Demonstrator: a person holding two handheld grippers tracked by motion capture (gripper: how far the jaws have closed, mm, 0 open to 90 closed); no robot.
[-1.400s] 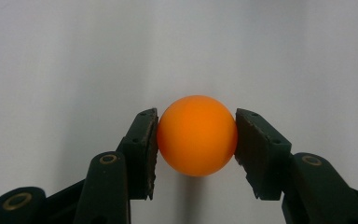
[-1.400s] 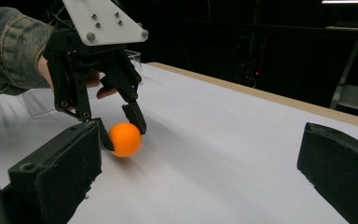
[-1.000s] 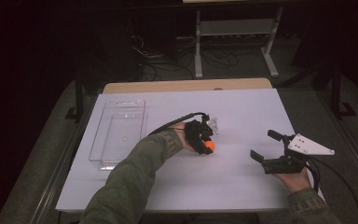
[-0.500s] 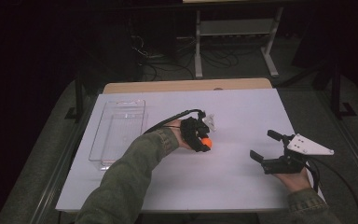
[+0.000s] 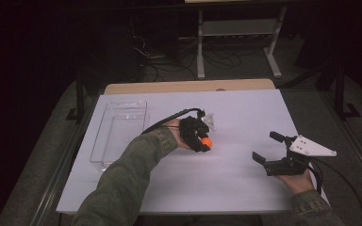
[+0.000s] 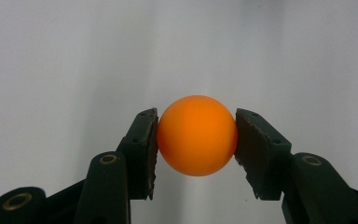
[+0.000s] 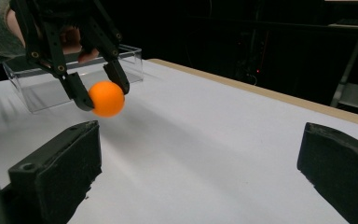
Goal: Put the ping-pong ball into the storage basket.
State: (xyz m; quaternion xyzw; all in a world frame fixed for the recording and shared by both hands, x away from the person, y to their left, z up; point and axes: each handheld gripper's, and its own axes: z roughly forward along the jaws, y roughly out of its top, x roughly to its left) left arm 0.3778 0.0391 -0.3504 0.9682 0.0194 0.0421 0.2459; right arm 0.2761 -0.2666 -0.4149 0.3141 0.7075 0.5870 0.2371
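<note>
An orange ball [image 6: 197, 135] sits pinched between the two black pads of my left gripper [image 6: 196, 140], which is shut on it and points down over the white table. From above, that ball [image 5: 207, 141] shows at the tip of the left gripper [image 5: 203, 142] near the table's middle. The right gripper view shows the ball [image 7: 106, 98] lifted a little off the surface. My right gripper [image 5: 268, 150] rests low at the right side of the table, jaws wide apart with nothing between them.
A clear plastic tray [image 5: 119, 133] lies along the table's left side, and it appears behind the ball in the right gripper view as a clear plastic tray [image 7: 42, 91]. A wooden strip [image 5: 188, 86] borders the far edge. Dark floor, cables and a metal stand lie beyond.
My left gripper has risen slightly with the orange ball and shifted a little toward the far side. The right gripper has stayed where it was.
</note>
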